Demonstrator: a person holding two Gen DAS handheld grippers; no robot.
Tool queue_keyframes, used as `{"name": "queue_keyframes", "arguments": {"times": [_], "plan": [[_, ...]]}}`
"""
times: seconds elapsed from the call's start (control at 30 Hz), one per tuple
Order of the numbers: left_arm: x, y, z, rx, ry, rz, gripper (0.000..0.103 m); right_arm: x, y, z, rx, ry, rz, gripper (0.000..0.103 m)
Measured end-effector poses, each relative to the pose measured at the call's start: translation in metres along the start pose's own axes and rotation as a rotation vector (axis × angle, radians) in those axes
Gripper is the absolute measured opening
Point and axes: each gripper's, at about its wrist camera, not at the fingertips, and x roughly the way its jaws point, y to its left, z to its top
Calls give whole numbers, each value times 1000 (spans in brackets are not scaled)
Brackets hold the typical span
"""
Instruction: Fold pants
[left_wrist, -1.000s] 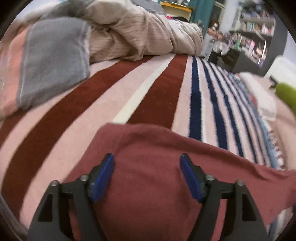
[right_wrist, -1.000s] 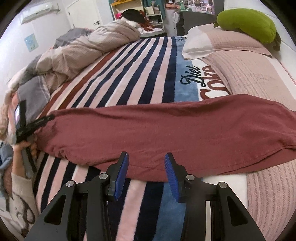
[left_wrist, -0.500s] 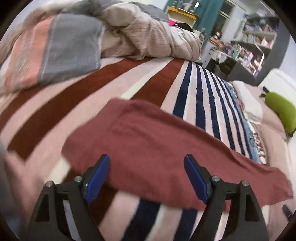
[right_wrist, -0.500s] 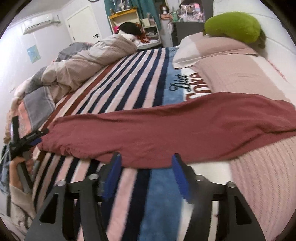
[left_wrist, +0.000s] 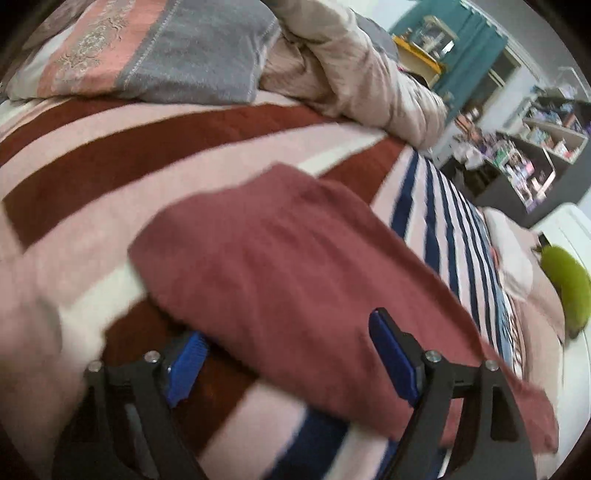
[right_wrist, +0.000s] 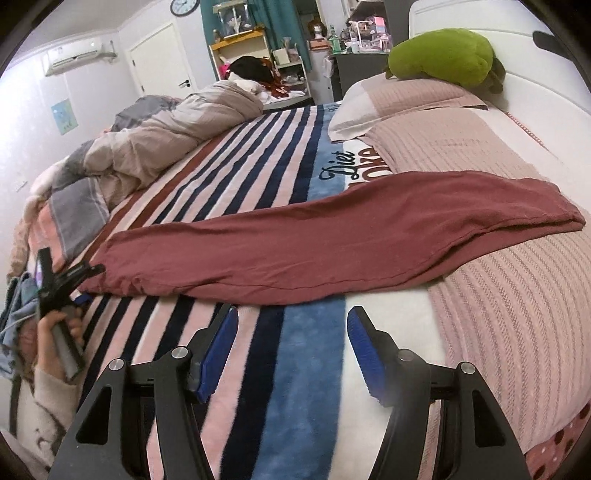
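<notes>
Dark red pants (right_wrist: 332, 240) lie folded lengthwise in one long strip across the striped bed blanket (right_wrist: 258, 177). In the left wrist view the pants' near end (left_wrist: 295, 266) lies just ahead of my left gripper (left_wrist: 284, 350). The left gripper is open, with one blue pad at the cloth's lower edge and the other over it. It also shows at the left in the right wrist view (right_wrist: 79, 275), at the pants' left end. My right gripper (right_wrist: 291, 347) is open and empty, over the blanket just short of the pants' near edge.
A crumpled beige duvet (right_wrist: 166, 140) and a grey-pink pillow (left_wrist: 147, 59) lie at the bed's far side. A pink knitted cover (right_wrist: 517, 295) and a green plush toy (right_wrist: 443, 55) are at the head end. Shelves and furniture stand beyond the bed.
My left gripper has pulled back off the pants' end and tilted, staying open. My right gripper has drawn back from the pants' edge and opened wider.
</notes>
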Motion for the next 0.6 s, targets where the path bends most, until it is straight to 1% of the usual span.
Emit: {"name": "queue_keyframes", "arguments": {"times": [0.03,0.07,0.1,0.13,0.17,0.2,0.27,0.33,0.37,0.5,0.6], "plan": [[4,0,5,-3,-11,17,65,-2,3,-1,-5,-4,-3,57],[7,0,9,2,-22,36,56,-4,5,-1,-10,-6,-4,57],[7,3,13,5,-37,49,35,-5,7,-1,-13,-7,-7,57],[9,5,17,2,-47,53,24,-8,9,-2,-13,-8,-10,57],[10,8,20,-3,-49,35,20,-9,11,-2,-13,-9,-12,57],[8,9,21,-3,-58,10,14,-11,12,-3,-13,-9,-13,57],[-2,6,23,10,-92,-25,9,-18,14,-5,-11,-14,-22,57],[-16,5,28,7,-119,-71,8,-25,16,-7,-11,-18,-27,57],[-27,5,33,7,-144,-87,8,-31,17,-9,-13,-22,-32,57],[-60,0,49,40,-212,-109,7,-47,20,-14,-20,-28,-53,57],[-82,1,64,60,-260,-105,7,-56,22,-17,-9,-31,-49,57]]}}
